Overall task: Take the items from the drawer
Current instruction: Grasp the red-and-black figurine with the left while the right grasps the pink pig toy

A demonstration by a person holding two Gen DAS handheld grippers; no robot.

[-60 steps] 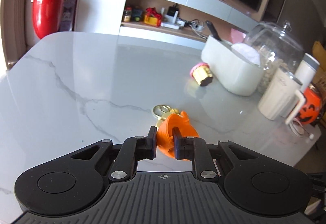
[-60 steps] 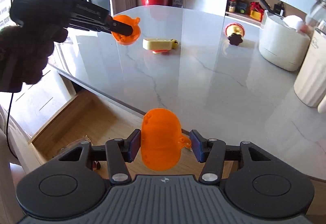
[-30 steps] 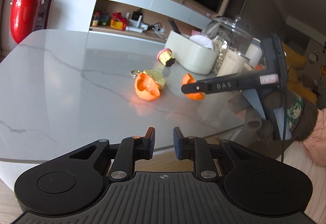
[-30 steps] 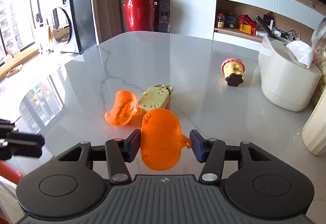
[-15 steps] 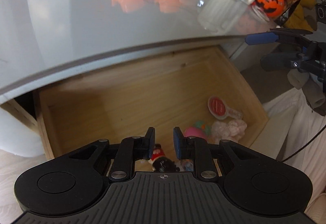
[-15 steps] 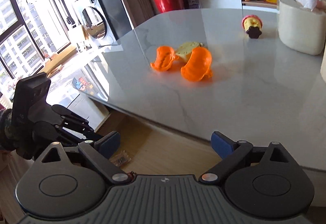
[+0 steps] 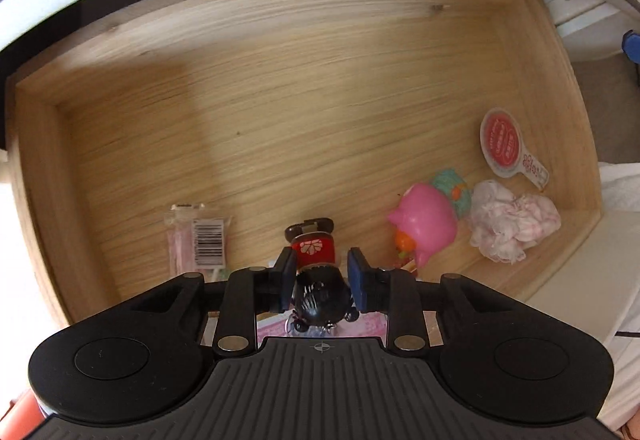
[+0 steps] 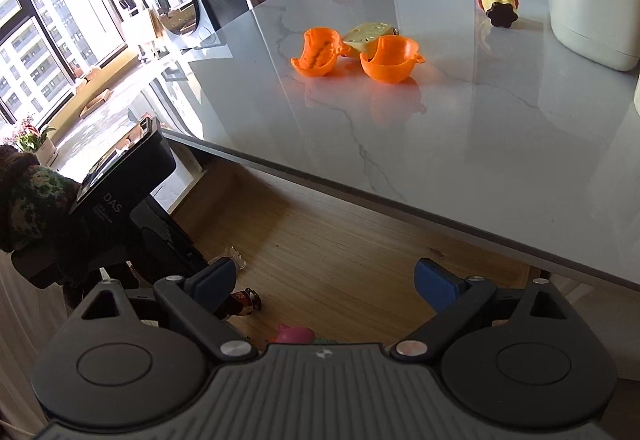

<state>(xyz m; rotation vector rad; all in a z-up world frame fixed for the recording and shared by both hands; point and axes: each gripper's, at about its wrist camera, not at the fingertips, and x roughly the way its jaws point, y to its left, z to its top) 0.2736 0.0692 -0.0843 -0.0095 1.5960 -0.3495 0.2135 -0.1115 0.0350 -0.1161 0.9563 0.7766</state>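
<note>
On marble table (image 8: 460,128), wooden drawer (image 7: 280,112) below

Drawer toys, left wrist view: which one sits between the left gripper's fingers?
The black-and-red figurine, lying between the left gripper fingers. The pink pig toy, teal toy and crumpled pink-white tissue lie off to its right.

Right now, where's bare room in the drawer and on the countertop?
Wooden drawer: the far half and left side are bare. Crowded along the near edge: barcoded packet, red-and-black figurine, pink pig toy, white-pink pouf. Marble countertop: bare near edge, in front of the orange shell halves.
</note>
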